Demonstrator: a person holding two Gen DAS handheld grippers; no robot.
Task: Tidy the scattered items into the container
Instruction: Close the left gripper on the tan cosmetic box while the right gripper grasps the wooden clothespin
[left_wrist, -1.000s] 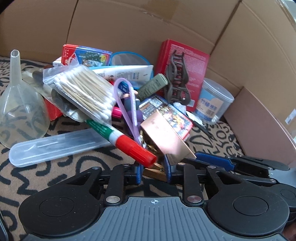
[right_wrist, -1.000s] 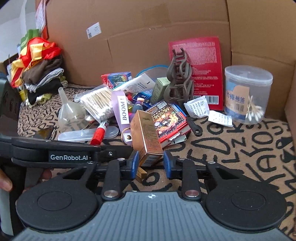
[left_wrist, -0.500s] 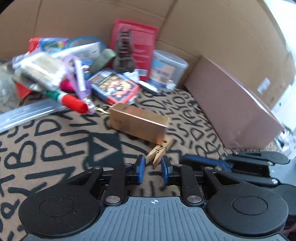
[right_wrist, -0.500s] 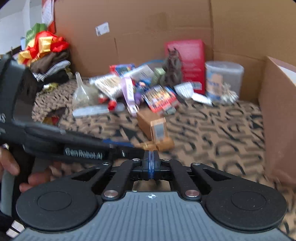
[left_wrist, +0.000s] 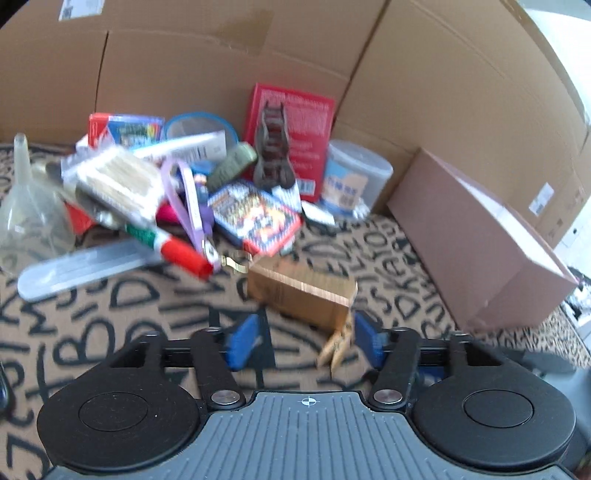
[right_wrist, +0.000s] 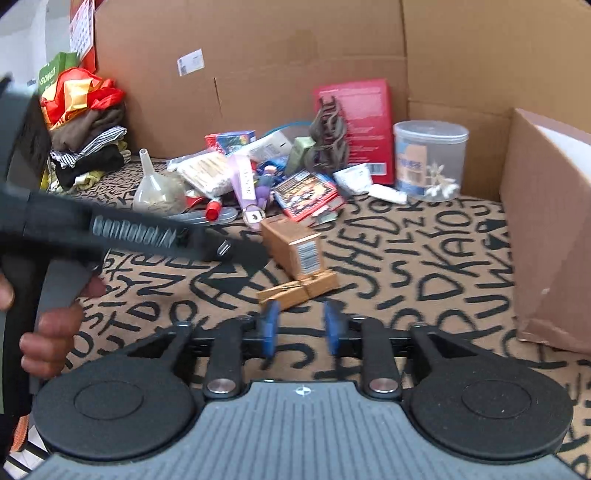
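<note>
A wooden clothespin (right_wrist: 298, 289) lies on the patterned mat against a copper-coloured small box (right_wrist: 293, 244). In the left wrist view the clothespin (left_wrist: 335, 346) sits just inside the right fingertip, below the copper box (left_wrist: 301, 291). My left gripper (left_wrist: 303, 339) is open and empty. My right gripper (right_wrist: 301, 326) is open and empty, just short of the clothespin. The brown cardboard container (left_wrist: 476, 236) stands to the right; it also shows in the right wrist view (right_wrist: 550, 229).
A pile of scattered items lies at the back: cotton swab pack (left_wrist: 118, 181), red-capped marker (left_wrist: 166, 247), clear funnel (right_wrist: 155, 184), card pack (right_wrist: 306, 195), red box (right_wrist: 354, 122), clear swab tub (right_wrist: 428, 155). Folded clothes (right_wrist: 85, 147) lie far left. Cardboard walls surround the mat.
Both grippers have opened; the right was shut half a second ago. The clothespin now lies loose on the mat. Both views have pulled back from the pile.
</note>
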